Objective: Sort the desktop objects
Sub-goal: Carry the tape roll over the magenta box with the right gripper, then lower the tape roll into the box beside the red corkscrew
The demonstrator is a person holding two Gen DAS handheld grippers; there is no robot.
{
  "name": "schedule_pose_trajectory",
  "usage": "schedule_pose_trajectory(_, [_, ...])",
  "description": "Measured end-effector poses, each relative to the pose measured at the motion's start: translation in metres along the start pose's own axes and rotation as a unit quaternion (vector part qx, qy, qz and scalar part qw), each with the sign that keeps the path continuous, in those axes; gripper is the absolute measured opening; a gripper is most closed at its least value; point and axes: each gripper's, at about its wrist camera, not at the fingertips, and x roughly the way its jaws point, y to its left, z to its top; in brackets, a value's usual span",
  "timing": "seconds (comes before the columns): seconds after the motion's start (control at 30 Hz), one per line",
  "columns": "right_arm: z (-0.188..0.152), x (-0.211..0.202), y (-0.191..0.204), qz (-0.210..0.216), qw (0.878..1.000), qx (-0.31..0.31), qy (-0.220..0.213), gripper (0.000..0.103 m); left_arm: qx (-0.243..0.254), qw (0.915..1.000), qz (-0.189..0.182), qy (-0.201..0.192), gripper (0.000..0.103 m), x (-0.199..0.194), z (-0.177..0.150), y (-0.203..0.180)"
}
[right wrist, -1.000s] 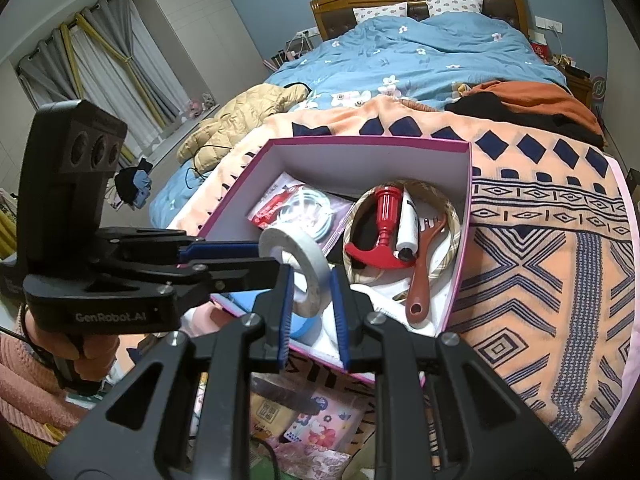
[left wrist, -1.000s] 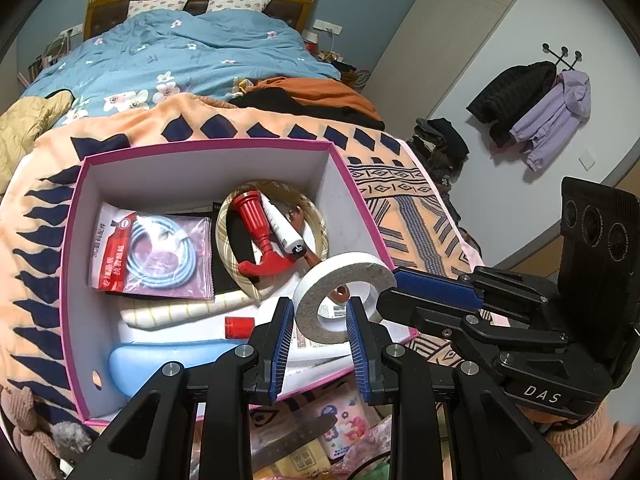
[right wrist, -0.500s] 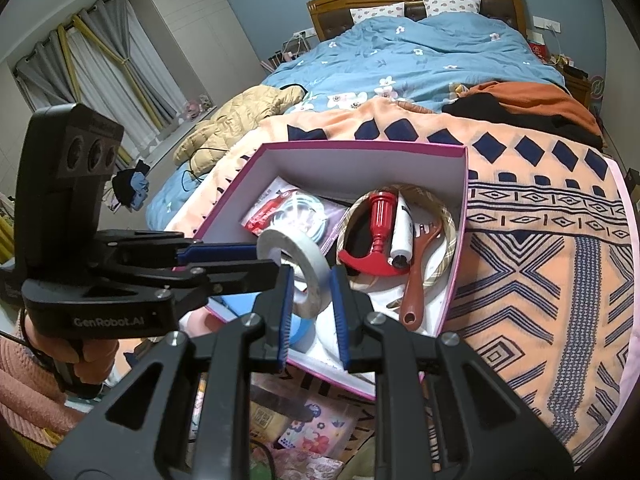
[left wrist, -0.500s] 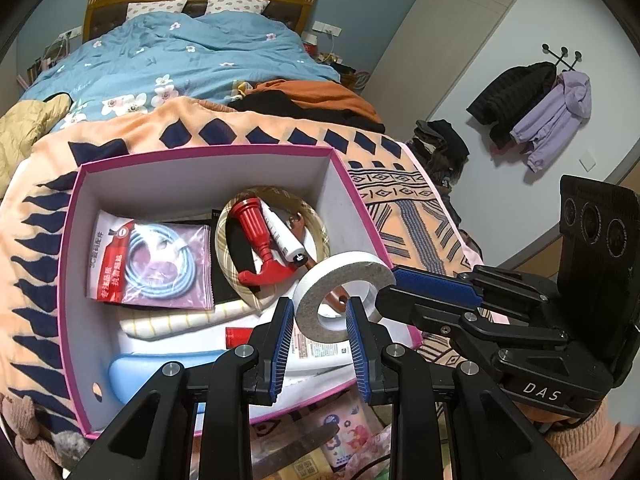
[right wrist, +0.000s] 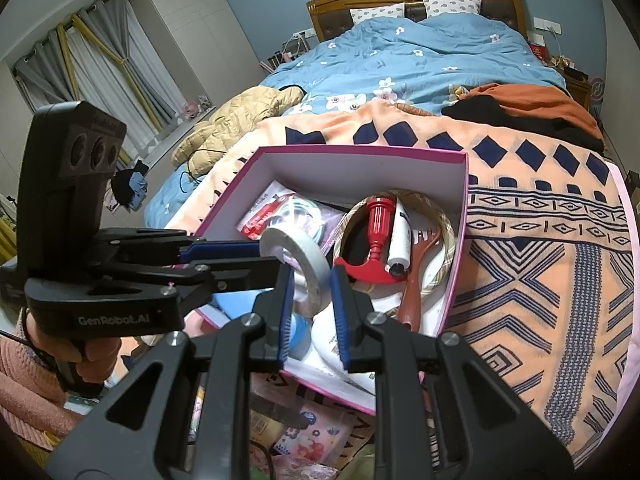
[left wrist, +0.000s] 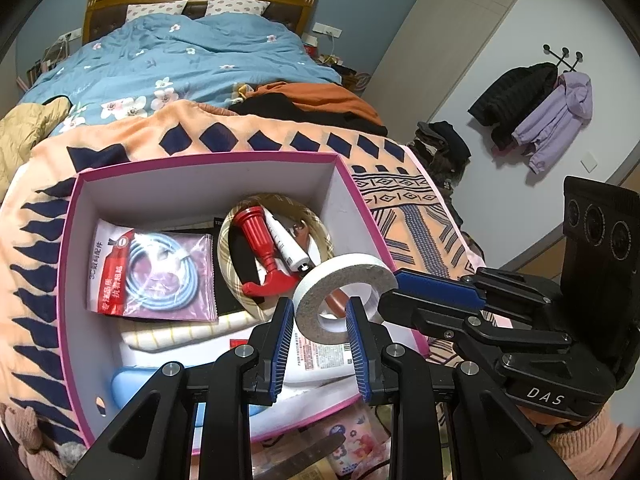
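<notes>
A white roll of tape (left wrist: 362, 272) hangs over the near part of an open white box with a pink rim (left wrist: 200, 157). My left gripper (left wrist: 318, 334) is shut on the roll's lower edge. From the right, my right gripper (left wrist: 391, 297) is shut on its other side. In the right wrist view the tape roll (right wrist: 310, 254) stands edge-on between the pads of the right gripper (right wrist: 310, 306), and the left gripper (right wrist: 269, 261) reaches in from the left. The box (right wrist: 360, 149) lies on a patterned orange blanket (right wrist: 540, 240).
The box holds a bagged blue cable (left wrist: 156, 276), a red tool (left wrist: 262, 246), a white tube (left wrist: 286, 242), a plaid ring (right wrist: 444, 248), a brown fork-shaped tool (right wrist: 418, 280) and packets. Printed packets (right wrist: 316, 446) lie below the box's near edge. A person's sleeved hand (right wrist: 86, 354) holds the left gripper.
Both grippers keep their hold on the tape roll. The box has slid slightly lower in both views; nothing else differs.
</notes>
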Motion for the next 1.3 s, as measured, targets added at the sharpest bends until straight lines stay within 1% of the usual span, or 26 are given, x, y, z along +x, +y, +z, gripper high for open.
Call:
schedule_pose_trajectory(0.37, [0.004, 0.005, 0.000, -0.002, 1.000, 0.001, 0.003, 0.022, -0.001, 1.0000, 0.000, 0.003, 0.026, 0.008, 0.006, 0.006])
schedule_pose_trajectory(0.73, [0.007, 0.012, -0.010, -0.007, 1.000, 0.006, 0.003, 0.022, -0.006, 1.0000, -0.003, 0.004, 0.026, 0.015, 0.010, 0.008])
schedule_pose_trajectory(1.3, [0.012, 0.018, -0.015, -0.010, 1.000, 0.004, 0.005, 0.022, -0.007, 0.9999, 0.006, -0.005, 0.026, 0.019, 0.017, 0.010])
